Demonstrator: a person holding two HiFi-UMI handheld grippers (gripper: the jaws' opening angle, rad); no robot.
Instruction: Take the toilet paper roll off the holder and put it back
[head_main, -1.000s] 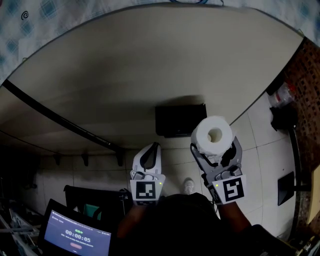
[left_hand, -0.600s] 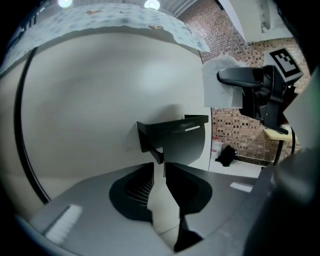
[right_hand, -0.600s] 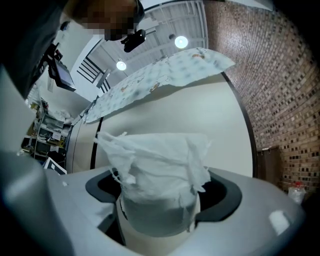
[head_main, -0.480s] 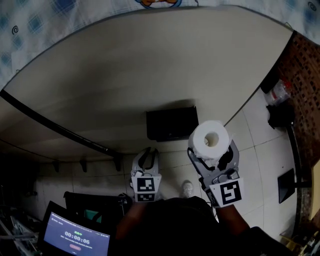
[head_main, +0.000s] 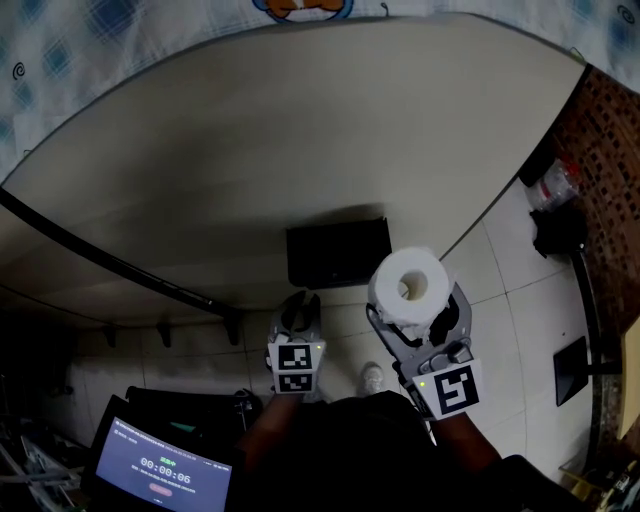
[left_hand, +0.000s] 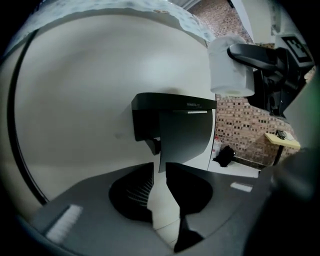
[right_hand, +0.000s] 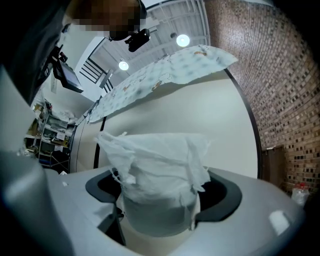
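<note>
Our right gripper (head_main: 414, 308) is clamped on the toilet paper roll (head_main: 407, 284) — its hollow core faces us, and loose sheets are ruffled at the top. It sits off the black wall holder (head_main: 338, 252), just to its right. Our left gripper (head_main: 296, 314) hangs below the holder — jaws closed together, nothing between them.

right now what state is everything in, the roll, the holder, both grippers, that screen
toilet paper roll: off the holder, held upright, outer sheet loose and ragged
holder: on the wall, no roll on it
right gripper: jaws wide, clamped on the roll's sides
left gripper: jaws all but together, nothing between them
screen: lit, showing a timer
</note>
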